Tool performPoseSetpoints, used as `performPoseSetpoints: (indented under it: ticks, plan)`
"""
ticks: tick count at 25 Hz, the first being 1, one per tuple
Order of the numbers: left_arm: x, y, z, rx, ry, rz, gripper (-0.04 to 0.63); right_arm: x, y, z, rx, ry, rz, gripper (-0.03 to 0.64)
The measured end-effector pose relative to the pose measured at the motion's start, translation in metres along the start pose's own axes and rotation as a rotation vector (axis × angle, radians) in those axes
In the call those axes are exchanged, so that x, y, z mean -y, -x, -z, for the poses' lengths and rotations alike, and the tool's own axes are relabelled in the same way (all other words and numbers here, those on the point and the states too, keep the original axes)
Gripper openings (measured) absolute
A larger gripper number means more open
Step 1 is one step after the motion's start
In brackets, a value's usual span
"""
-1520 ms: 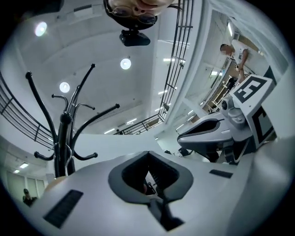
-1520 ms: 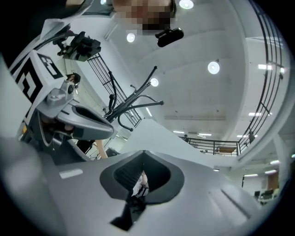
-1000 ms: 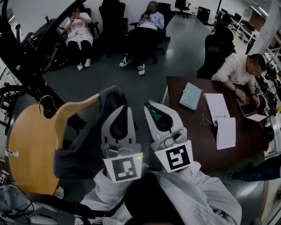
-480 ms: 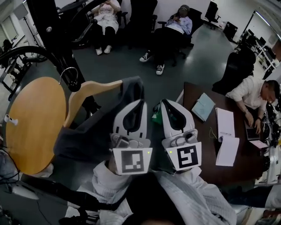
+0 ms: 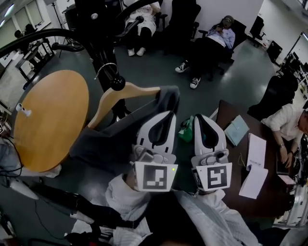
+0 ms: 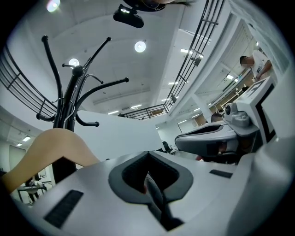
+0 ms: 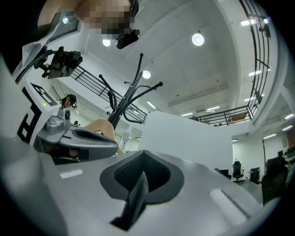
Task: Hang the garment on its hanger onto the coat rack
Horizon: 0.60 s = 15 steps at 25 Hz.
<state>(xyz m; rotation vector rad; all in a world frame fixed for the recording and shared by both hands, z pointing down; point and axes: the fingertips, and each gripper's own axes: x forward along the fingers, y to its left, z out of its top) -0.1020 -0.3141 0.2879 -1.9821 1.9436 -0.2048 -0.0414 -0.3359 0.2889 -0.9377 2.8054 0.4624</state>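
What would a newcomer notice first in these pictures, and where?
A wooden hanger carrying a grey garment sits centre-left in the head view, its hook beside the coat rack. Below, the left gripper and right gripper stand side by side. A round table fills the left.

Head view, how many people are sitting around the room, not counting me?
3. A person in a white top at the top edge, a person in a cap beside them, a person in a white shirt at the dark table, right edge. Others may be hidden.

pale wood hanger (image 5: 126,92), dark grey garment (image 5: 107,141), black coat rack (image 5: 102,52), white left tongs (image 5: 162,115), white right tongs (image 5: 201,117)
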Motion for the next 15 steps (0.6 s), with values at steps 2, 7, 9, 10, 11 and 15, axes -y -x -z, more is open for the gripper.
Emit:
performPoseSetpoints:
  ticks: [2, 7, 9, 10, 11, 15]
  plan:
    - [-0.0045, 0.0016, 0.0022, -0.003, 0.001, -0.007, 0.005, -0.003, -0.0023, 0.0019, 0.001, -0.007, -0.009, 0.0]
    - [-0.0092, 0.0045, 0.006, -0.021, 0.001, -0.016, 0.005, -0.0057, -0.0057, 0.0041, -0.001, -0.021, -0.027, 0.0]
    - [-0.0094, 0.0053, 0.0067, -0.025, 0.003, -0.019, 0.005, -0.007, -0.0061, 0.0054, -0.001, -0.022, -0.033, 0.0]
    - [-0.0089, 0.0056, 0.0072, -0.023, 0.005, -0.019, 0.005, -0.0075, -0.0056, 0.0062, -0.002, -0.021, -0.033, 0.0]
    - [-0.0079, 0.0056, 0.0076, -0.02, 0.007, -0.017, 0.005, -0.0079, -0.0046, 0.0071, -0.003, -0.021, -0.029, 0.0]
    - [-0.0003, 0.0049, 0.0085, -0.008, 0.013, 0.017, 0.005, -0.0066, 0.0038, 0.0107, -0.014, -0.03, 0.008, 0.0]
